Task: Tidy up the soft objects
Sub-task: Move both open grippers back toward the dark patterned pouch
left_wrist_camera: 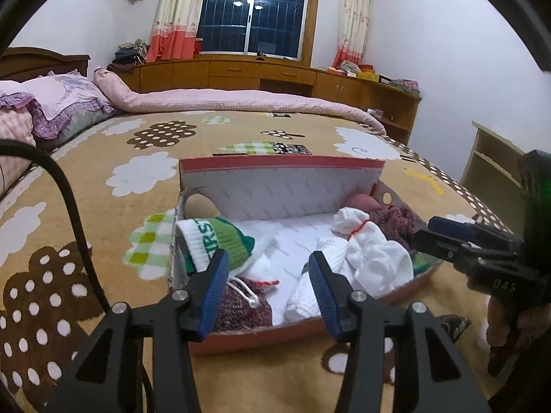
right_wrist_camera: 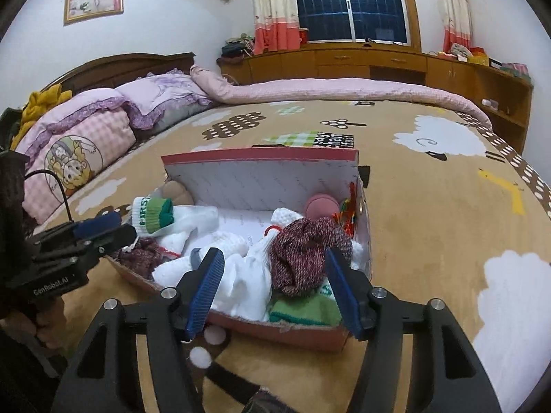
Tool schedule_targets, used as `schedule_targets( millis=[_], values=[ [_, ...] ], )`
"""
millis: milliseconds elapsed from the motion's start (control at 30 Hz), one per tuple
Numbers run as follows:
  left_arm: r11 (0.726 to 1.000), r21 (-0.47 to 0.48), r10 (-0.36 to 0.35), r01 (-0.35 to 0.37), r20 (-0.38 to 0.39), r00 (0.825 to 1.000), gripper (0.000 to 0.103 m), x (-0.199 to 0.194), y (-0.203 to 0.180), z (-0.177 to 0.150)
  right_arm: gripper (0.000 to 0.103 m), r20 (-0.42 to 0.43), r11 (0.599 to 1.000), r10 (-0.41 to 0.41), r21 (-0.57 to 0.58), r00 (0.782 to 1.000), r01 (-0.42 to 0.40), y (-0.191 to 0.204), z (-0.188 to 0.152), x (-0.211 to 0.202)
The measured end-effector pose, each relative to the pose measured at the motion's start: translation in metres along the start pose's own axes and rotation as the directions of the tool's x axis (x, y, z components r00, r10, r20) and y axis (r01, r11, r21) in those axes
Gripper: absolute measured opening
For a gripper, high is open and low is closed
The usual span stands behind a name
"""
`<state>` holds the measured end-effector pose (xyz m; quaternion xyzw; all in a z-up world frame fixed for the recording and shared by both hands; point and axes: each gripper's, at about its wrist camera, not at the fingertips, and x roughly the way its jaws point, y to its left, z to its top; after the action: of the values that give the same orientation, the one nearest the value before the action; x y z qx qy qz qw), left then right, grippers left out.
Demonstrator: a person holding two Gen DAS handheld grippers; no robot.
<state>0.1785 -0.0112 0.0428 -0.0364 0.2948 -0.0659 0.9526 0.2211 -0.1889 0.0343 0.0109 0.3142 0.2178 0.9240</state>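
Observation:
A red cardboard box (left_wrist_camera: 261, 339) (right_wrist_camera: 286, 330) with its lid standing up sits on the bed. Inside lie a green-and-white sock (left_wrist_camera: 213, 241) (right_wrist_camera: 151, 215), white knitted pieces (left_wrist_camera: 375, 258) (right_wrist_camera: 241, 275), a maroon knit pouch (left_wrist_camera: 241, 306) and a maroon knit item (right_wrist_camera: 306, 258), a pink round thing (right_wrist_camera: 320, 206) and a green piece (right_wrist_camera: 303, 309). My left gripper (left_wrist_camera: 268, 272) is open and empty over the box's near edge. My right gripper (right_wrist_camera: 273, 268) is open and empty over the box's near right end; it also shows in the left wrist view (left_wrist_camera: 447, 237).
The box rests on a tan cartoon-print blanket (left_wrist_camera: 103, 206) (right_wrist_camera: 430, 223). Pillows (right_wrist_camera: 86, 137) and a rolled pink quilt (left_wrist_camera: 241, 99) lie at the bed's head and far side. Wooden cabinets (left_wrist_camera: 275, 75) line the window wall. A shelf (left_wrist_camera: 489, 165) stands right of the bed.

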Motion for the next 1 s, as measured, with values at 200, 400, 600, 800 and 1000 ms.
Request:
schedule_targets(
  millis=[200,400,600,800,1000],
  values=[
    [1.0,-0.013,-0.017,0.017,-0.023,1.0,0.051,-0.006,-0.003,-0.005,0.062,0.016,0.999,-0.014,-0.036,1.0,0.014,0.018,-0.012,-0.014],
    [0.998,-0.039,-0.043,0.043,-0.011,0.999,0.051,-0.024,-0.01,-0.01,0.063,0.051,0.999,-0.029,-0.043,0.998,0.031,0.029,-0.039,-0.038],
    [0.997,-0.041,-0.064,0.065,0.006,0.998,0.051,-0.045,-0.023,-0.026,0.064,0.064,0.999,-0.053,0.006,0.997,0.053,0.026,-0.07,-0.059],
    [0.995,-0.073,-0.071,0.068,-0.029,0.997,0.051,-0.066,-0.029,-0.06,0.064,0.092,0.997,-0.063,0.039,0.994,0.059,0.026,-0.08,-0.077],
    [0.994,-0.087,-0.067,0.064,-0.035,0.997,0.051,-0.088,-0.033,-0.084,0.064,0.111,0.994,-0.075,0.082,0.991,0.066,0.024,-0.093,-0.097]
  ],
)
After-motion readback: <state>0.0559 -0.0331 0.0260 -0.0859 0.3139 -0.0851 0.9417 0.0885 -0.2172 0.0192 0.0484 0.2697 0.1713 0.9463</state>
